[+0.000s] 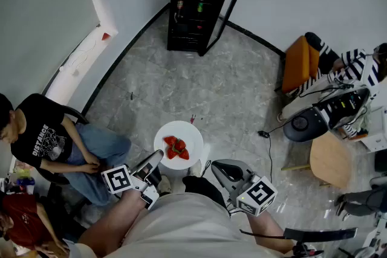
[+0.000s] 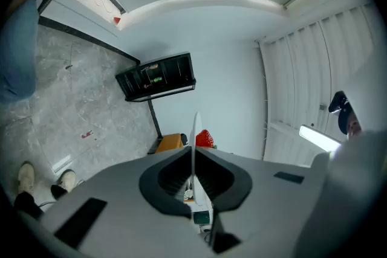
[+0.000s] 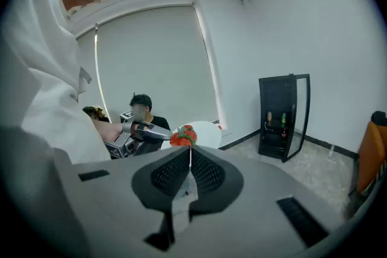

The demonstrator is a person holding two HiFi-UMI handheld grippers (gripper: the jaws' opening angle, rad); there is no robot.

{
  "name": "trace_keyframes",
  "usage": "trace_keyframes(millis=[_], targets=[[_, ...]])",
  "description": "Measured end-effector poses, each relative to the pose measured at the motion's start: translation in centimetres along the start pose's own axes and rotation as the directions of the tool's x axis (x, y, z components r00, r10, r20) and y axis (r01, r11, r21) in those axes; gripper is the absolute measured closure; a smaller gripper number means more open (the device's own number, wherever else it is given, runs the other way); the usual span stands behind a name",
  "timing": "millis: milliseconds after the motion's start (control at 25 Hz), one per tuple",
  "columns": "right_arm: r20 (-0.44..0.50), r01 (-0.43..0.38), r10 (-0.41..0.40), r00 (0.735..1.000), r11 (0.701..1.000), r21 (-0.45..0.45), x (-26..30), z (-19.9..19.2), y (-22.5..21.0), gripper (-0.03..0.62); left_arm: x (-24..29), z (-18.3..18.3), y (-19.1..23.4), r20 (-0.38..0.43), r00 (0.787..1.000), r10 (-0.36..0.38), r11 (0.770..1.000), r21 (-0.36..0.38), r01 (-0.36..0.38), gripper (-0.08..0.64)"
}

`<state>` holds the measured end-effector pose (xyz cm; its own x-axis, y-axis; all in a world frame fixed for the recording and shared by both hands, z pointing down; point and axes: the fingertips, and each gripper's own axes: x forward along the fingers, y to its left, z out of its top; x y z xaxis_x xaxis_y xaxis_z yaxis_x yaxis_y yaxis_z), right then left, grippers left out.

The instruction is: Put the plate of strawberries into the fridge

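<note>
A white plate carrying strawberries hangs above the grey floor, just ahead of me. My left gripper is shut on the plate's near-left rim. In the left gripper view the plate stands edge-on between the jaws, with a strawberry beside it. My right gripper is shut with nothing in it, a little off the plate's right rim. Its own view has the plate and strawberries just beyond the tips. The black fridge stands at the far wall, door open, bottles inside.
A person in a black shirt sits close on the left. An orange chair, a person in stripes, a round wooden stool and a black cable lie to the right. Grey floor stretches between me and the fridge.
</note>
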<state>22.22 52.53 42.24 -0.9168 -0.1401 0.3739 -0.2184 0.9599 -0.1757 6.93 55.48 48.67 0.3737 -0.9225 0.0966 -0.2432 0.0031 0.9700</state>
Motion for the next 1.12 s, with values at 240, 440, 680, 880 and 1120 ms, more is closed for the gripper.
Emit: trace_keyframes(millis=[240, 440, 680, 880, 1120], targets=[[0.018, -0.024, 0.024, 1.0, 1.0, -0.003, -2.2, -0.3, -5.6, 0.572, 5.7, -1.3, -1.0, 0.031, 0.999, -0.007, 0.997, -0.074, 0.009, 0.535], [0.038, -0.043, 0.043, 0.998, 0.999, -0.013, -4.1, -0.9, -11.8, 0.572, 11.6, -2.3, -1.5, 0.06, 0.998, -0.013, 0.996, -0.089, 0.018, 0.536], [0.037, -0.036, 0.042, 0.998, 0.989, -0.145, -5.8, 0.7, -16.2, 0.568, 16.9, -1.8, -2.7, 0.05, 0.999, 0.013, 1.0, -0.018, -0.012, 0.537], [0.054, -0.039, 0.045, 0.998, 0.993, -0.107, -6.4, 2.6, -19.3, 0.477, 20.0, -1.1, -4.8, 0.077, 0.997, 0.011, 0.995, -0.103, -0.003, 0.536], [0.045, -0.07, 0.073, 0.996, 0.996, -0.062, -3.7, 5.7, -24.2, 0.471, 24.7, 3.8, -5.8, 0.091, 0.996, 0.023, 0.989, -0.15, -0.01, 0.537]])
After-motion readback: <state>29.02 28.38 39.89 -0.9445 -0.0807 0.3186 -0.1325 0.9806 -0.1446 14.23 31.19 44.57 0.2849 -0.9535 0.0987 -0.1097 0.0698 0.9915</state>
